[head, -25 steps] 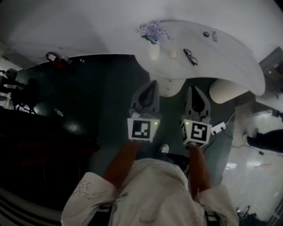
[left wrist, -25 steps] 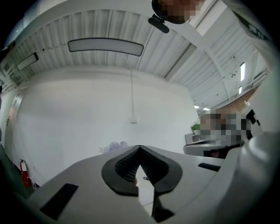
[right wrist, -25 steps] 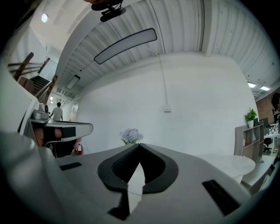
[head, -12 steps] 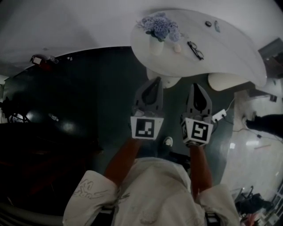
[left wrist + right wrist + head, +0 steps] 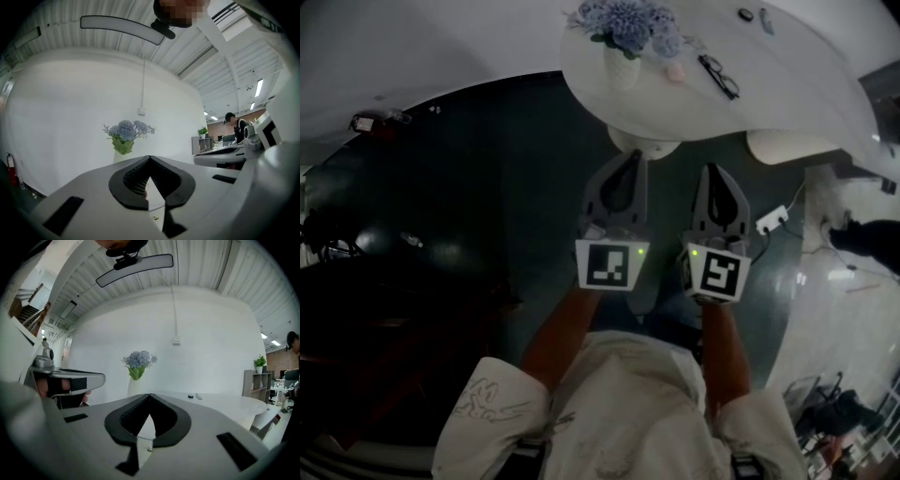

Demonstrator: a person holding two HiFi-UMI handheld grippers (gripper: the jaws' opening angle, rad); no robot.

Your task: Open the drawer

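- Left tool is hovering with its jaws pressed together, pinching nothing.
- Right tool, likewise closed and empty, is pointing toward the white surface.

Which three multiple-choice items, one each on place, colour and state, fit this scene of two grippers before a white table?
1. Where do the black-framed glasses lie? A on the white curved table; B on a chair; C in a drawer.
2. What colour are the flowers in the white vase? A red; B pale blue; C yellow.
3. How do the left gripper and right gripper stand? A wide open; B shut on a handle; C shut, empty.
Answers: A, the head view shows them on the tabletop; B, all views show bluish blooms; C, each gripper view shows jaw tips meeting, nothing between.
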